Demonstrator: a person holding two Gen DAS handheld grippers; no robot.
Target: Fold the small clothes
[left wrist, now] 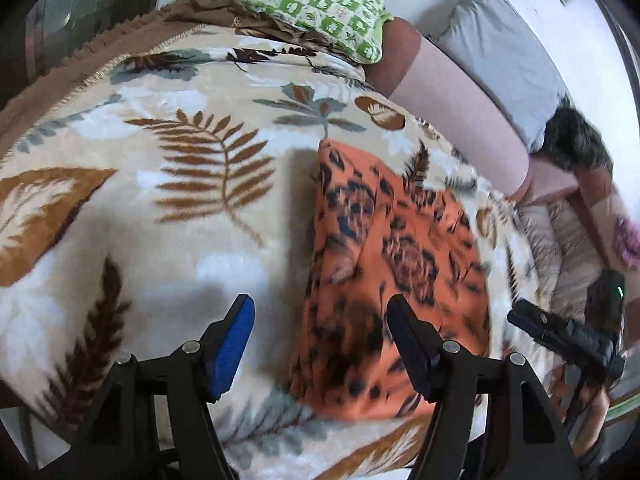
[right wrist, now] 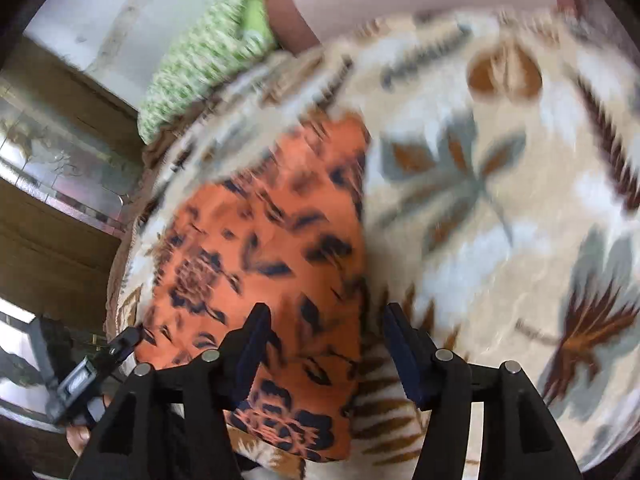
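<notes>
An orange cloth with a dark leopard-flower print (left wrist: 384,248) lies folded into a long strip on a cream leaf-patterned blanket (left wrist: 180,208). My left gripper (left wrist: 320,320) is open and empty, above the near left edge of the cloth. The right gripper shows at the right edge of the left wrist view (left wrist: 560,328). In the right wrist view, which is blurred, the cloth (right wrist: 260,240) lies left of centre. My right gripper (right wrist: 326,332) is open and empty, over the cloth's near right edge. The left gripper shows at lower left (right wrist: 88,372).
A green-and-white patterned pillow (left wrist: 304,0) lies at the far end of the blanket. A pink bolster (left wrist: 460,100) and a grey cushion (left wrist: 508,52) run along the right side. A wooden cabinet with glass (right wrist: 52,160) stands to the left.
</notes>
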